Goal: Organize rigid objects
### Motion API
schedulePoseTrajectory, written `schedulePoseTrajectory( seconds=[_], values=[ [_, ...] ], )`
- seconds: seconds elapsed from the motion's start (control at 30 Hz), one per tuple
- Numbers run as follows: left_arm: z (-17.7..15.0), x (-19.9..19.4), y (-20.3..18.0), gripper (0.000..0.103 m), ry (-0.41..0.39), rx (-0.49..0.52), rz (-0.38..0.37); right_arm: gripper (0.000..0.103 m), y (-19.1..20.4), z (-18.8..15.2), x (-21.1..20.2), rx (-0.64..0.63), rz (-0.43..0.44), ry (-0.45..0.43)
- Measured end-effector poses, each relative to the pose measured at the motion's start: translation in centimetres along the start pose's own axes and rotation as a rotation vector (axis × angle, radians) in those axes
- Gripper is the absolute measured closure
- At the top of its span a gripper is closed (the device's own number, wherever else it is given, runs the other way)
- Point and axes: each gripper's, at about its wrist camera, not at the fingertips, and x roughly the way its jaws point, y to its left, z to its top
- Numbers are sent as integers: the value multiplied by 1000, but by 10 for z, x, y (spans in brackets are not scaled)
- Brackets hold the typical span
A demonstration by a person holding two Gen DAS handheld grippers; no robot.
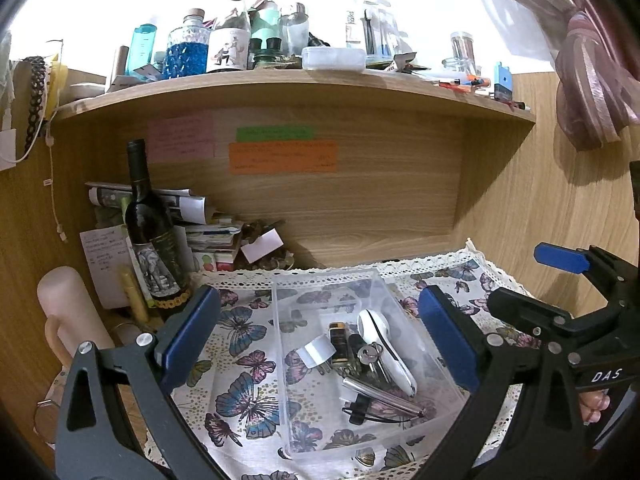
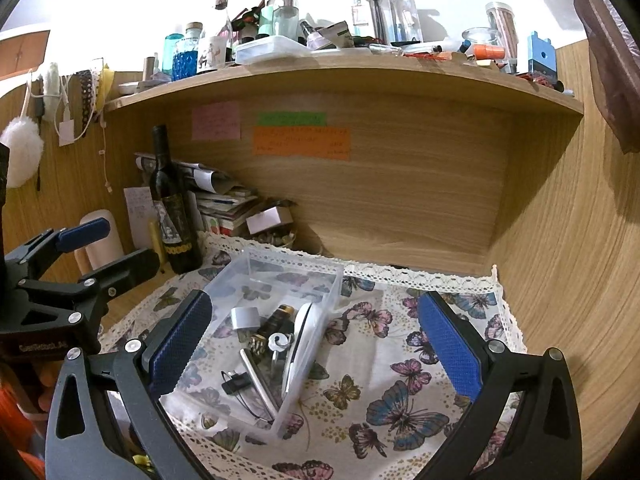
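Left tool (image 1: 320, 336) agape; clear bin (image 1: 320, 292) holds key (image 1: 370, 354), pen (image 1: 380, 394).

The left gripper (image 1: 320, 336) is held with its 2 jaws spread wide, and nothing is gripped between the blue pads (image 1: 188, 340). It is pitched slightly downward. The right gripper (image 2: 316, 344) is likewise held with its 2 jaws wide apart, the pads (image 2: 450, 346) being clear of contact, and is pitched slightly downward. Both grippers are positioned side by side, each being visible at the edge of the other's wrist view. Fingertips of the person's right hand (image 1: 596, 408) are seen behind the right gripper's body.
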Motion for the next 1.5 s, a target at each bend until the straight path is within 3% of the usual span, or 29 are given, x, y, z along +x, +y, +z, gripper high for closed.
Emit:
schedulePoseTrajectory(
  seconds=[1.5],
  values=[
    [0,8,-4,2,12,-3,-17,0,1,5,2,-17,-28,-16]
  ],
)
